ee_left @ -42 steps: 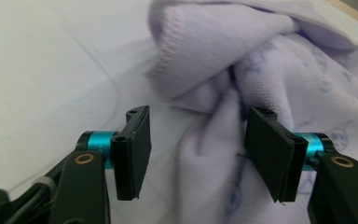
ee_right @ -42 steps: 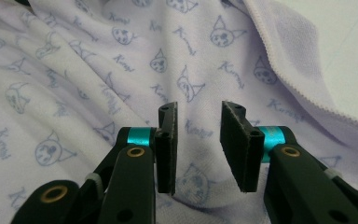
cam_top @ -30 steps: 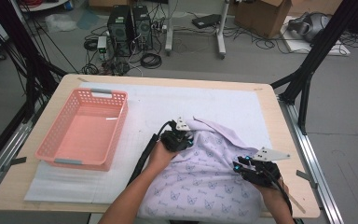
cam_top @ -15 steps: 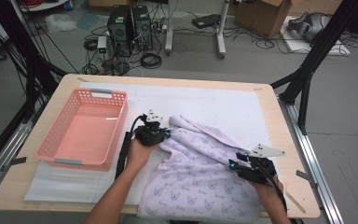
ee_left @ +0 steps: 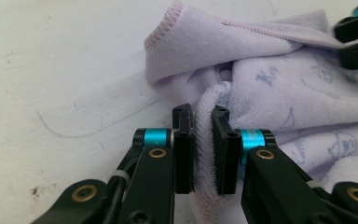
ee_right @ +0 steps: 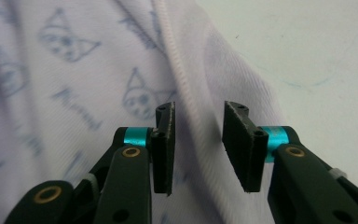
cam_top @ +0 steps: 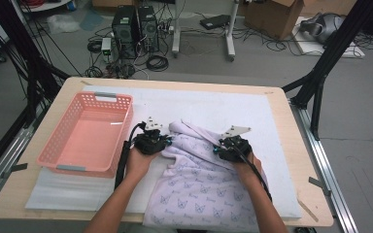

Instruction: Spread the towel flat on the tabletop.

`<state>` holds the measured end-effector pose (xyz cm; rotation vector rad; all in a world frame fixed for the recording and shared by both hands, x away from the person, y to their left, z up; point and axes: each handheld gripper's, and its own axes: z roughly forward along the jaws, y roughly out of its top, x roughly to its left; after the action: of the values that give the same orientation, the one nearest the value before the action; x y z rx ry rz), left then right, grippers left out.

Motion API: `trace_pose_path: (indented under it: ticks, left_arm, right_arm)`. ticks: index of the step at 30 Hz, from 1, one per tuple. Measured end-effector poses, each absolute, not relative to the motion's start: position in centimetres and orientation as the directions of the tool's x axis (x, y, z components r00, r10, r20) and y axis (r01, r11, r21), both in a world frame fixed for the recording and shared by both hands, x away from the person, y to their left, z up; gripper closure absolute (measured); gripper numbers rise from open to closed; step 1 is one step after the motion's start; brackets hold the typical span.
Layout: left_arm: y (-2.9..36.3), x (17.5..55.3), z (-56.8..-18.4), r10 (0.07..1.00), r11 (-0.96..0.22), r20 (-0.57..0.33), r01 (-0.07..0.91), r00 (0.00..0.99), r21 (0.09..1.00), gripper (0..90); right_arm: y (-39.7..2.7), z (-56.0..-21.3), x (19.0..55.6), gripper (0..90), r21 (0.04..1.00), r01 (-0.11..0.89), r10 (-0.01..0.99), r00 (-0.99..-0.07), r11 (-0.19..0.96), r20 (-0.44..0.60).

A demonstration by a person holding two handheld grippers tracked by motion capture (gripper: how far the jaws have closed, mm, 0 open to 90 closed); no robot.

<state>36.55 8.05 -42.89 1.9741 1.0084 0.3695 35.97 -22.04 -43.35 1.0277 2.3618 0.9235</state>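
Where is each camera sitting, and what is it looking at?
High view: above the person's side, facing forward and down on the table; both forearms and both tongs show.
Left gripper view: on the left tongs, looking along jaws pinching a fold of the lilac towel.
Right gripper view: on the right tongs, jaws apart over the towel's hem, having just closed further.
All three share the towel.

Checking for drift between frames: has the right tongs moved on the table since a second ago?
Yes. The right tongs has moved left, away from the table's right edge toward the pink basket, over the lilac towel; its jaws have just been closing.
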Motion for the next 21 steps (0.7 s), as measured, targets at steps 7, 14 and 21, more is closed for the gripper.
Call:
trace_pose_path:
  ticks: [7,14,21]
  left_arm:
    - [7.9,36.4,-43.1,0.762,-0.304,-0.117,0.512,0.637,0.803,80.6]
    - [6.5,35.8,-43.8,0.702,-0.309,-0.184,0.527,0.688,0.792,69.0]
    - [6.4,35.9,-42.1,0.712,-0.216,-0.211,0.495,0.669,0.842,52.1]
  right_arm:
    - [-26.3,-42.2,37.4,86.0,0.729,0.575,0.893,-0.436,0.371,-0.111]
    - [-33.0,-41.6,36.7,86.1,0.703,0.664,0.964,-0.229,0.254,-0.133]
    - [-34.8,-42.6,35.5,78.6,0.667,0.718,0.98,-0.147,0.2,-0.135]
